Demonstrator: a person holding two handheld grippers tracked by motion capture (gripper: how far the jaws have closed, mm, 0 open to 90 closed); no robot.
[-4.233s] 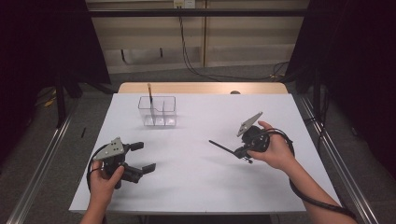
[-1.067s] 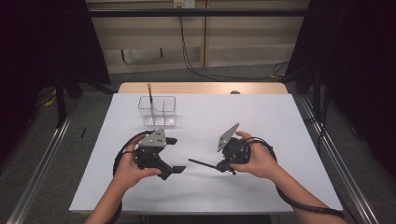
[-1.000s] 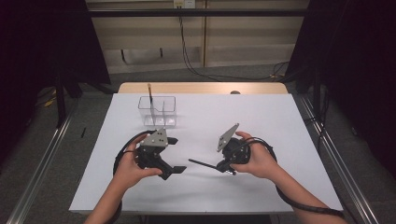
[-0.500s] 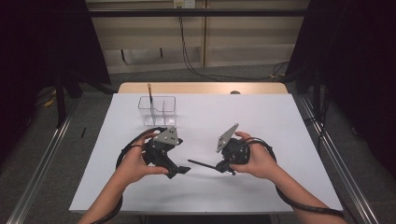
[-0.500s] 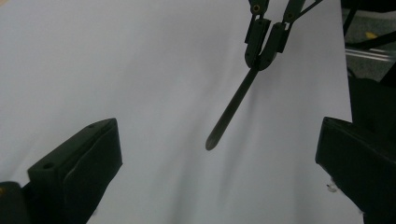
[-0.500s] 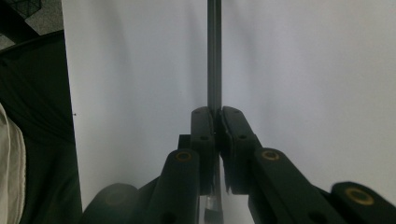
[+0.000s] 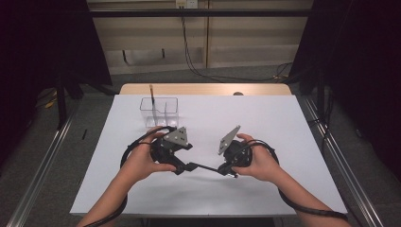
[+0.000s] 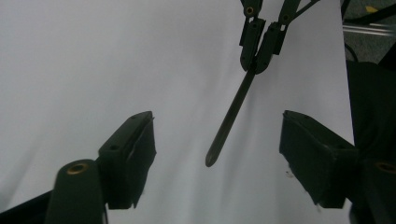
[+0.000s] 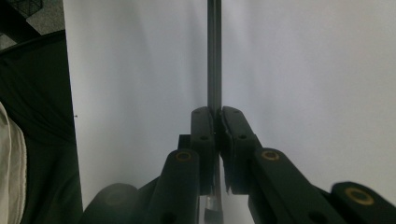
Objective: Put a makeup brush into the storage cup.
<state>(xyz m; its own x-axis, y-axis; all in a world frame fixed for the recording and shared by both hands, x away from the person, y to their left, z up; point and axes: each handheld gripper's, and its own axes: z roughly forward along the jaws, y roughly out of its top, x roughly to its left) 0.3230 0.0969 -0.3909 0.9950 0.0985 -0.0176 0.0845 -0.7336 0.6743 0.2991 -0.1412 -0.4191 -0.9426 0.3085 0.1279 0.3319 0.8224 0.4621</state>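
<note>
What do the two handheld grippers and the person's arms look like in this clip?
Both the left gripper and right gripper are black, each topped with a grey three-cornered plate and trailing a black cable. Their jaws are flat, dark, blocky pads on link arms with brass-coloured pivot rings. The forearms are bare, with no sleeves visible in the high view.

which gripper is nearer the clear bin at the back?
Left. The left gripper is just in front of the clear bin; the right gripper, shut on the dark pen, is farther right.
</note>
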